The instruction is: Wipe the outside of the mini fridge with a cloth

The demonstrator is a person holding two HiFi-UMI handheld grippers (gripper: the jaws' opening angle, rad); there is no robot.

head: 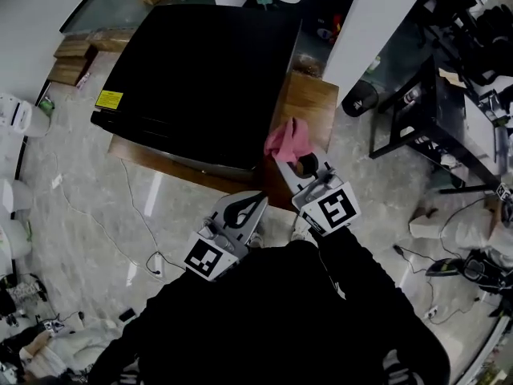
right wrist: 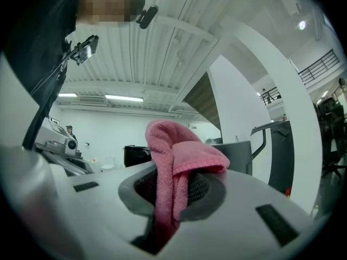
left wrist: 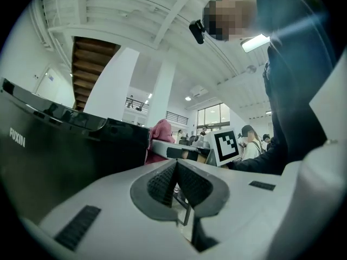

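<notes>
1. Fingers (right wrist: 203,189) of the right gripper (right wrist: 174,184) are clamped on a pink cloth (right wrist: 179,156), which bunches up above them at the centre of the right gripper view.
2. We see the left gripper (left wrist: 176,172) with its 2 fingers (left wrist: 161,184) pressed together and nothing held between them.
3. We find the black mini fridge (head: 200,70) at the upper centre of the head view, standing on a low wooden table (head: 313,103).
4. In that view the pink cloth sits just beside the fridge's right front corner; we cannot tell whether it touches.
5. The left gripper lies at lower centre, near the fridge's front edge.
</notes>
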